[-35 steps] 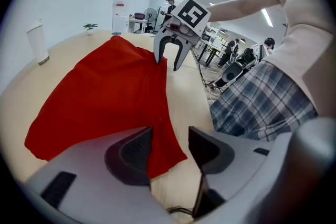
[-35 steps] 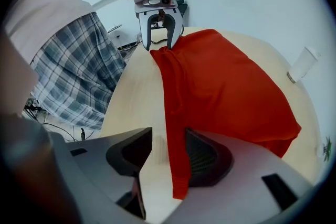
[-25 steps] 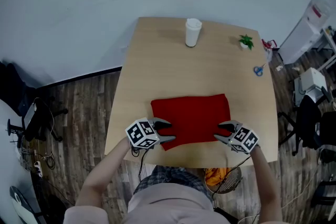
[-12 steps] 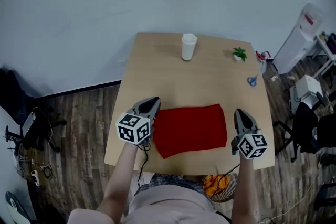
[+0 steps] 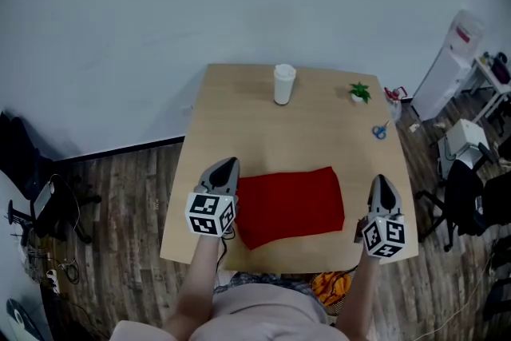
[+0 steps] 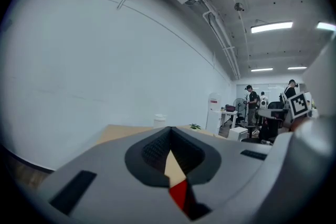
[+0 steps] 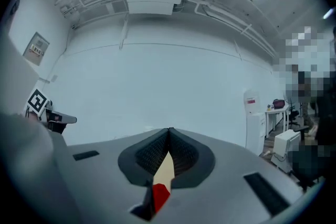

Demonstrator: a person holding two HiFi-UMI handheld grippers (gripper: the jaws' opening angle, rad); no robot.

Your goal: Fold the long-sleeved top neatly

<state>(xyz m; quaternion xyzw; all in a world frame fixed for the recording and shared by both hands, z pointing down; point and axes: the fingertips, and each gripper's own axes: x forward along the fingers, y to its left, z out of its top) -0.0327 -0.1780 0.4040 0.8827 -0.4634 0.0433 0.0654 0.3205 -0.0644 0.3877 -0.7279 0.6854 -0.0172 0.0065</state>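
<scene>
Low in the frame: left tongs (image 5: 230, 162) just pinched shut, right tongs (image 5: 381, 180) clenched too, both empty, held at either side of the long-sleeved top (image 5: 291, 204). Red, folded, flat mid-frame on the surface (image 5: 319, 132). Farther up: blue scissors (image 5: 379, 131), perhaps a small plant (image 5: 359, 93), a white cup (image 5: 283, 84).

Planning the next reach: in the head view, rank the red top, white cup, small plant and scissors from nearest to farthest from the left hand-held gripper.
1. Red top, just beside the left hand-held gripper.
2. White cup, far edge, middle.
3. Small plant and scissors, far right: too close to call.
</scene>
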